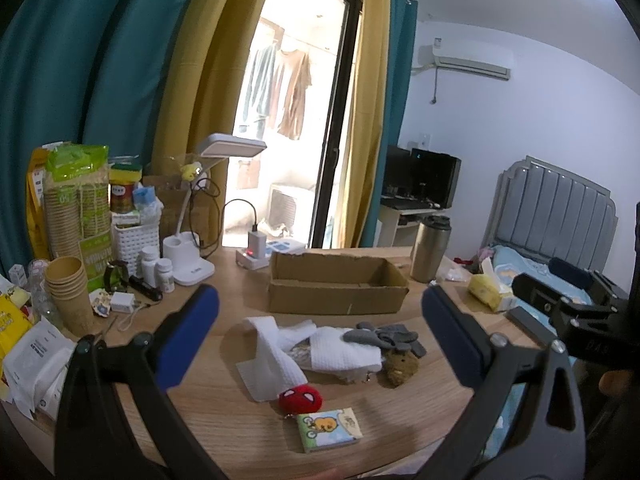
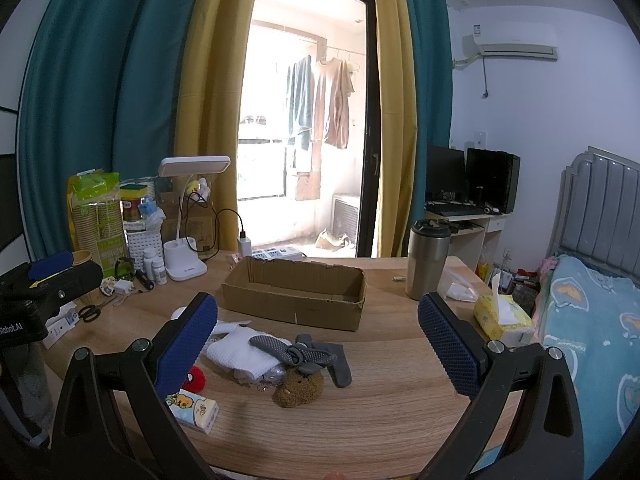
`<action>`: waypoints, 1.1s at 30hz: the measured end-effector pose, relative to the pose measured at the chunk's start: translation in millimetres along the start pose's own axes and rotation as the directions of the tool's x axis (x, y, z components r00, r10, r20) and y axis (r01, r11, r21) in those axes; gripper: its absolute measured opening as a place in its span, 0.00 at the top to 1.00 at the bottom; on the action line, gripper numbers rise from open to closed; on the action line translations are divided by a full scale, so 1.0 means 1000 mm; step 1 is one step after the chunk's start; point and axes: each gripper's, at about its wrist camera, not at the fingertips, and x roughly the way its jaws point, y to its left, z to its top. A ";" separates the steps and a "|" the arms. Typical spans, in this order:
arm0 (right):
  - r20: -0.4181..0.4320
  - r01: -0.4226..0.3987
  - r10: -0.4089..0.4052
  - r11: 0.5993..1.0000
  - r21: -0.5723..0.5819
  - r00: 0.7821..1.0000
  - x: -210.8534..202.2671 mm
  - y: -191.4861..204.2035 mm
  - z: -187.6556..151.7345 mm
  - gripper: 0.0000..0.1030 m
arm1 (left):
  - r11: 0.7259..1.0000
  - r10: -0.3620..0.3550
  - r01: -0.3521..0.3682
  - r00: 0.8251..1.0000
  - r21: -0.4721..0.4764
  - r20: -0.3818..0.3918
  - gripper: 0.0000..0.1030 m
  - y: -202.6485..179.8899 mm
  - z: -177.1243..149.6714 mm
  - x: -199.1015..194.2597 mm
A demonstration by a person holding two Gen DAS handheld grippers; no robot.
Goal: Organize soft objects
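A pile of soft things lies mid-table: a white cloth (image 1: 320, 346) (image 2: 240, 350), grey gloves (image 1: 386, 336) (image 2: 308, 354), a brown plush (image 1: 400, 366) (image 2: 298, 388) and a red plush ball (image 1: 300, 398) (image 2: 195, 379). A small tissue pack (image 1: 328, 428) (image 2: 194, 410) lies in front of them. Behind stands an empty cardboard box (image 1: 336, 300) (image 2: 294, 304). My left gripper (image 1: 320, 300) hangs open above the pile, holding nothing. My right gripper (image 2: 318, 308) is open too, above the gloves and plush. The left gripper's body (image 2: 36, 300) shows at the left edge of the right wrist view.
Paper cups (image 1: 70, 292), bottles, a white basket and a desk lamp (image 1: 192, 268) (image 2: 184, 264) crowd the table's left. Scissors (image 2: 90, 312) lie at left. A steel tumbler (image 1: 430, 250) (image 2: 426, 258) and yellow tissue box (image 1: 490, 292) (image 2: 504, 316) stand at right. A bed (image 2: 592, 320) adjoins.
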 end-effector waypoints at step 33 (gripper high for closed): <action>-0.001 0.000 0.000 1.000 -0.002 1.000 0.000 0.003 -0.001 0.00 | 1.000 -0.010 0.010 1.000 0.013 -0.006 0.01 -0.004 0.000 -0.002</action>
